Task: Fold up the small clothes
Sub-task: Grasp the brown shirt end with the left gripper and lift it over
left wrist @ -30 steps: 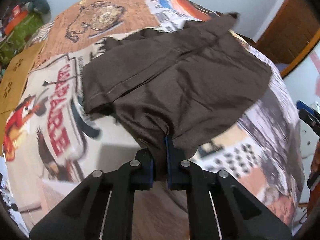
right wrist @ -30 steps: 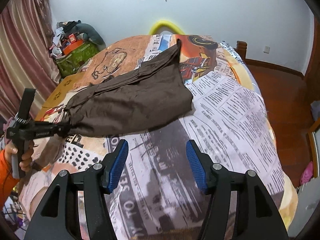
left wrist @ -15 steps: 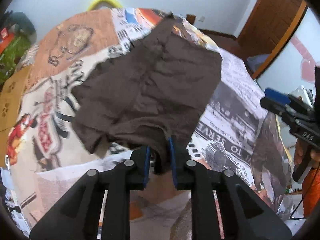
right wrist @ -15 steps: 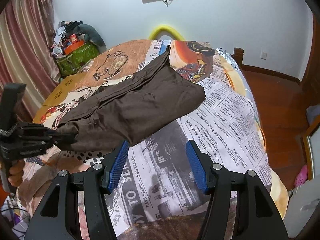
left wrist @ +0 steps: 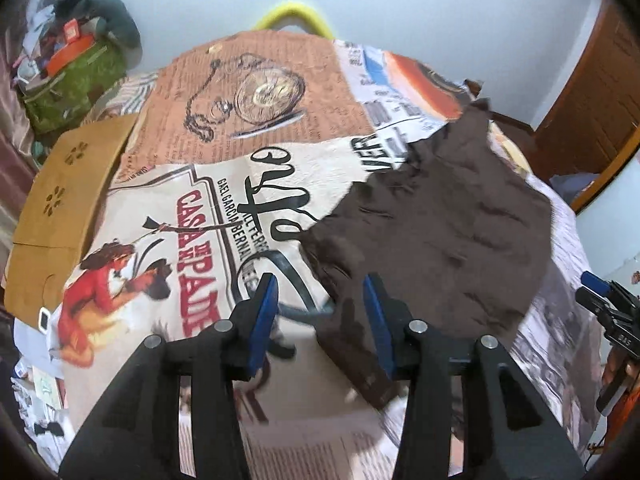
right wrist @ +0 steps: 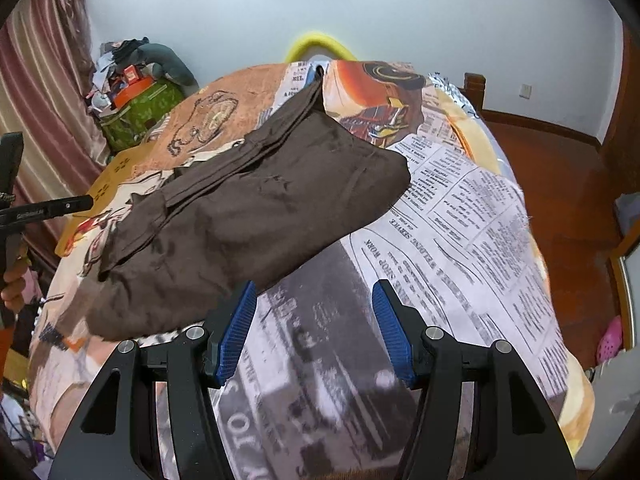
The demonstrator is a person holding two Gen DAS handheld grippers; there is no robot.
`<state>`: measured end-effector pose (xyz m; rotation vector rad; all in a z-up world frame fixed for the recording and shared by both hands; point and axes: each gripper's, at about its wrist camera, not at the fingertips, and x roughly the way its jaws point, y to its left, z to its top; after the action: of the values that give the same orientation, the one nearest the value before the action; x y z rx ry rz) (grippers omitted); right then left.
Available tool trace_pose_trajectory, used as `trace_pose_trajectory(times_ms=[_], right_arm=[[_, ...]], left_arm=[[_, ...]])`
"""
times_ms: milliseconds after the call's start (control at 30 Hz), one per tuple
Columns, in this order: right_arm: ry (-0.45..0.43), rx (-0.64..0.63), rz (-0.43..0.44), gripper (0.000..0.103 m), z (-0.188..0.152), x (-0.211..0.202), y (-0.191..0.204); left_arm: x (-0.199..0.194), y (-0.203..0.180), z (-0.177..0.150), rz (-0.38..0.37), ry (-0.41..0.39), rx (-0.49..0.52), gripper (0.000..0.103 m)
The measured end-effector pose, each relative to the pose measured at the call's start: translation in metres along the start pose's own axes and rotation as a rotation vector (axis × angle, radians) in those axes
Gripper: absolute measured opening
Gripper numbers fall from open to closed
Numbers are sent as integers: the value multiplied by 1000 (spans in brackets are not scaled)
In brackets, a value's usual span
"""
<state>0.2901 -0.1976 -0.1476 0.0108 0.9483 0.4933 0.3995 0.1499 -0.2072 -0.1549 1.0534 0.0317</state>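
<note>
L tongs [left wrist: 320,312]: jaws opening, pads apart; a blurred flap of the brown cloth [left wrist: 432,232] sits in the gap by the R pad, not pinched. R tongs [right wrist: 312,332]: released, jaws wide, nothing betw them, just past cloth's near edge. Cloth [right wrist: 248,216] lies crumpled, partly folded, mid-bed on the printed bedspread [right wrist: 460,216], nearer the foot edge. Person's hand [right wrist: 14,284] on L tongs' grip at bed's left side. Cardboard [left wrist: 60,208] along left edge.

A bed [right wrist: 460,208] with a newspaper-print cover bears a folded brown garment [right wrist: 248,216] near its middle.
</note>
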Motion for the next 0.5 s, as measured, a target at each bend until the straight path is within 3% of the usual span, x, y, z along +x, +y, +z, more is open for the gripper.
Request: trace_pose_trajectory(times_ms=[100,233,300,333,500], right_arm=[[12,17,4,56,5,13,-2],[37,40,35,56,5,28,-1],[35,29,32,56,3,31,3],[29,16,26,56,2,31,6],[30,-11,23,57,1,29,13]], left_arm=[[34,9,9,-27,50,-32,46],[74,14,15,-133,116,-90,45],[81,11,18,-152,108,-80,28],[82,7,19,-159,95,-58,11],[76,4,8,-98,66,-18,9]])
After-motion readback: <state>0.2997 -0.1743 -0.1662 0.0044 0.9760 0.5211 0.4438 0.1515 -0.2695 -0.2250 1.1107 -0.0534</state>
